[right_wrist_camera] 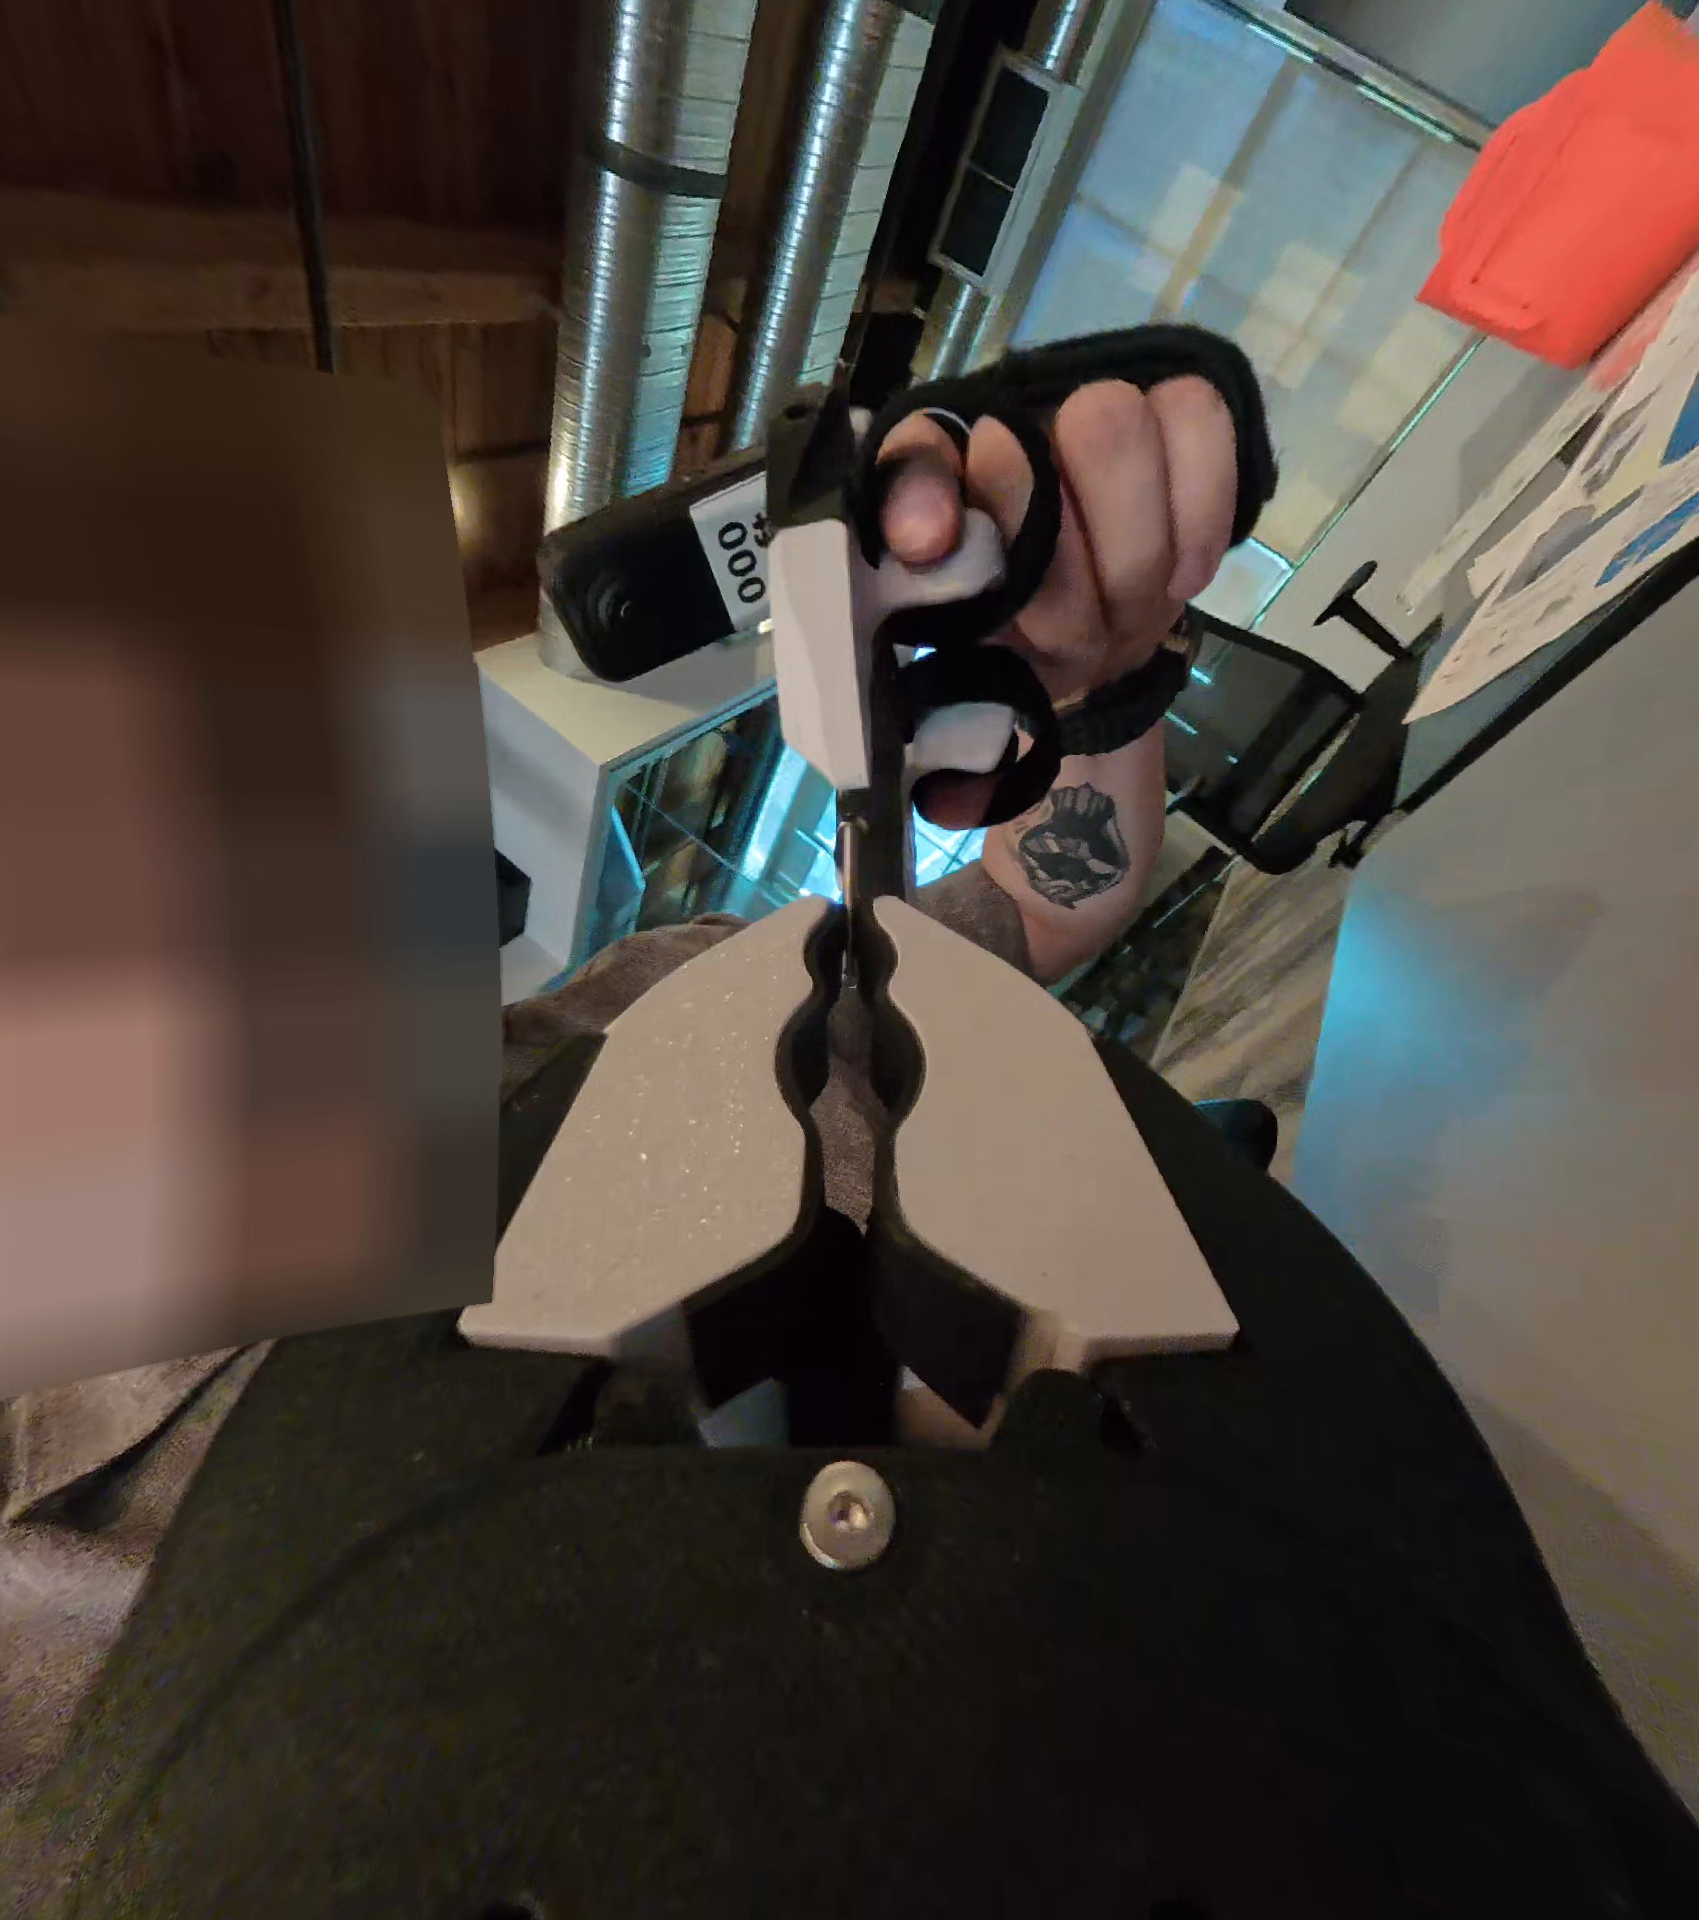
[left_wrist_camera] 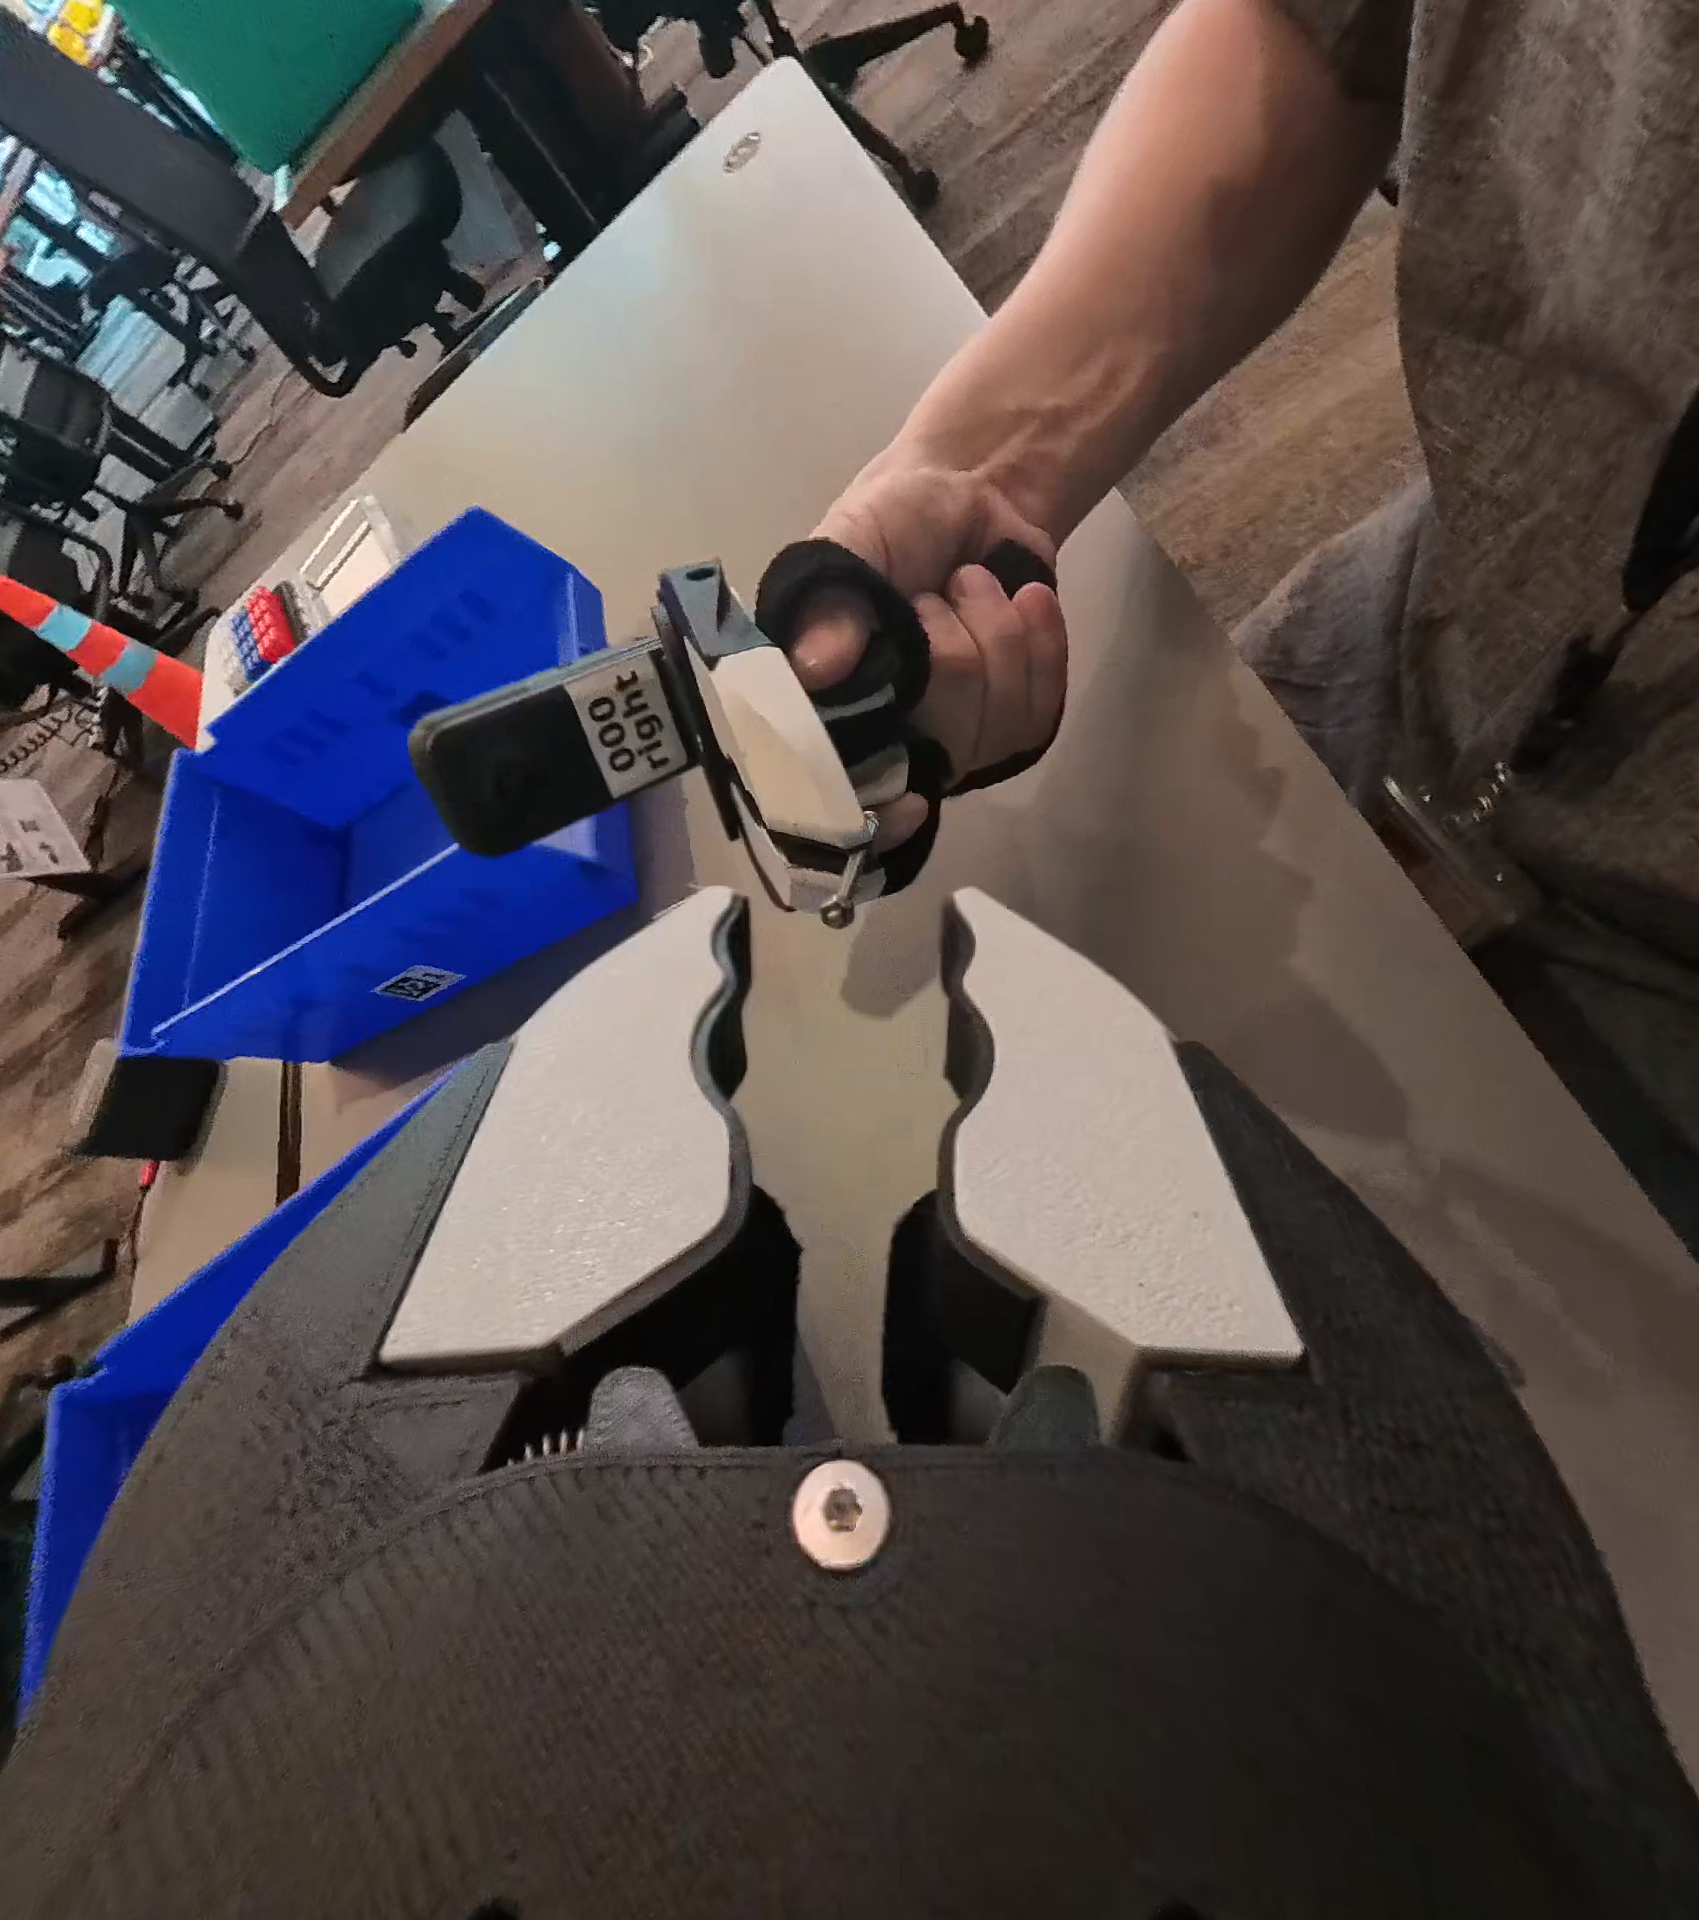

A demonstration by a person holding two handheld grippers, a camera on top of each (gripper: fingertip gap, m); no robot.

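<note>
Left gripper [left_wrist_camera: 845, 935] fingers gaping, empty, hovering above tabletop [left_wrist_camera: 720, 343] mid-frame; blue bin [left_wrist_camera: 305, 935] sitting left. Right gripper [right_wrist_camera: 850, 935] fingers nearly touching, pinching nothing visible, pointing upward.

My left gripper [left_wrist_camera: 845, 940] hangs over the pale rectangular table [left_wrist_camera: 679, 395]; a blue plastic bin [left_wrist_camera: 325, 862] sits to its left.
</note>
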